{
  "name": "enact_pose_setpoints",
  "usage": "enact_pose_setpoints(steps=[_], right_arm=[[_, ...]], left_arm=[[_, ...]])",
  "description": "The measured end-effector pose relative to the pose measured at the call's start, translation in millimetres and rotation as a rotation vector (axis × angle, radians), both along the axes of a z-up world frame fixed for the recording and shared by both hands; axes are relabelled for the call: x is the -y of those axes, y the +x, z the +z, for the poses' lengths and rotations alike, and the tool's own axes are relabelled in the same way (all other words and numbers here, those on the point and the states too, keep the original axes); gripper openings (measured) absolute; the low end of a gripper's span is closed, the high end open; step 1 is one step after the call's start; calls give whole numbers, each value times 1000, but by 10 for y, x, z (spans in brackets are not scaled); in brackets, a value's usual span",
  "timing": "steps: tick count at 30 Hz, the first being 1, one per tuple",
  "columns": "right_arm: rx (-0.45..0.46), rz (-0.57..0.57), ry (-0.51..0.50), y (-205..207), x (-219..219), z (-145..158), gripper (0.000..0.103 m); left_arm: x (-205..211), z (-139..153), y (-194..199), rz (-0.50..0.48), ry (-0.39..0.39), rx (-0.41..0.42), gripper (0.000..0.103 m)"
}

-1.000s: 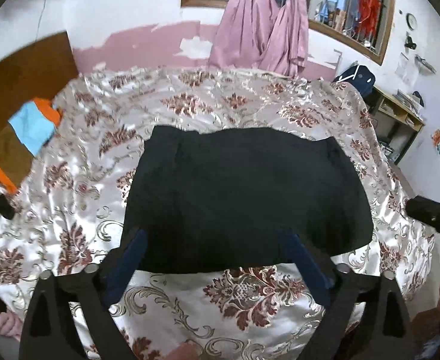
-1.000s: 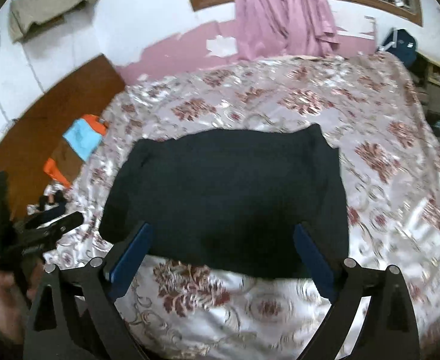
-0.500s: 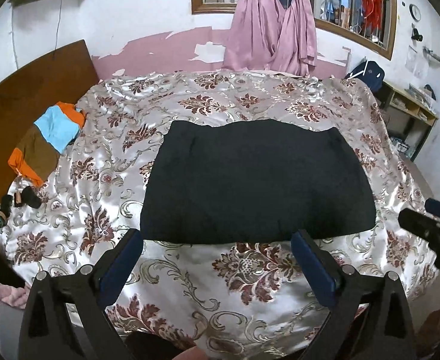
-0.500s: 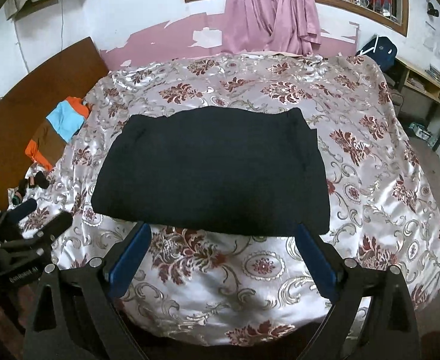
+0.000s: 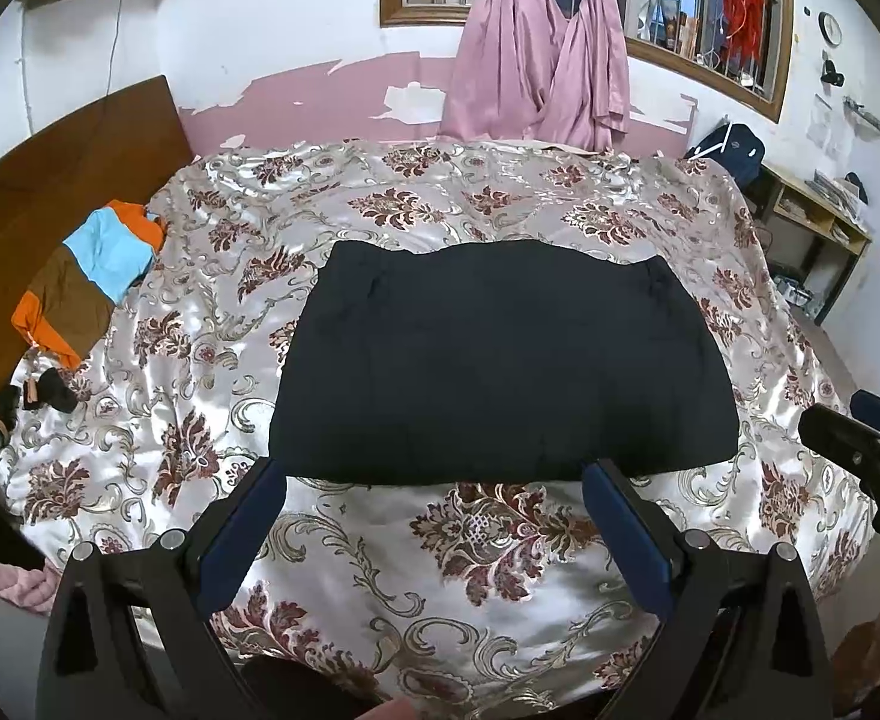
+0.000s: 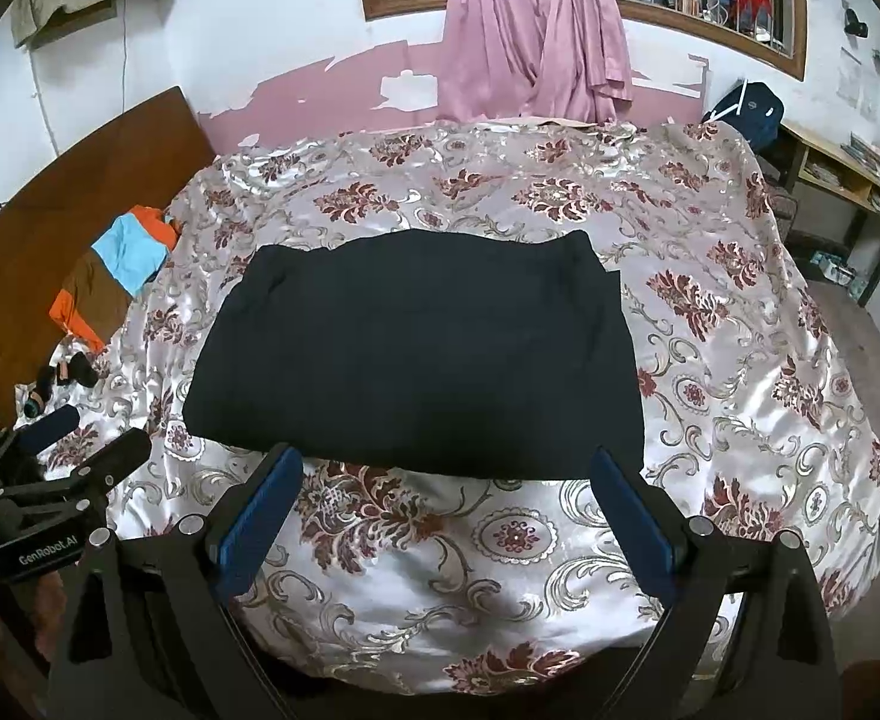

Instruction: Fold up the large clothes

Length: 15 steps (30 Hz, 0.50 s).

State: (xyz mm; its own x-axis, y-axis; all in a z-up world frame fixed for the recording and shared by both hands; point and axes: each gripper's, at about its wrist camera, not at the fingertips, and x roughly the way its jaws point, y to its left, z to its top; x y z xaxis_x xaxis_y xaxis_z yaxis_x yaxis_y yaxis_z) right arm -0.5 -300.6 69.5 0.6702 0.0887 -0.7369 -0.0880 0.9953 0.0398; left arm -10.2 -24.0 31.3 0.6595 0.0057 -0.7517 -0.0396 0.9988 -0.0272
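Both my tools are spread wide and empty, left tool [image 5: 434, 474] and right tool [image 6: 446, 462] low in frame. Folded black garment [image 5: 500, 360] sits mid-frame on the bed [image 5: 500, 540], untouched.

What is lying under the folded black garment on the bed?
The black garment lies flat on the floral satin bedspread, which shows all around its edges. Whatever is directly beneath it, and its own inner folded layers, are covered and cannot be seen.
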Motion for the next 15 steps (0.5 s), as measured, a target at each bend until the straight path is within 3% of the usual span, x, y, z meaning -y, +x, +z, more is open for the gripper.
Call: enact_pose_setpoints(steps=[15], right_arm=[[2, 1, -3, -3, -36, 0, 94]], left_arm=[[6, -7, 12, -3, -4, -3, 100]])
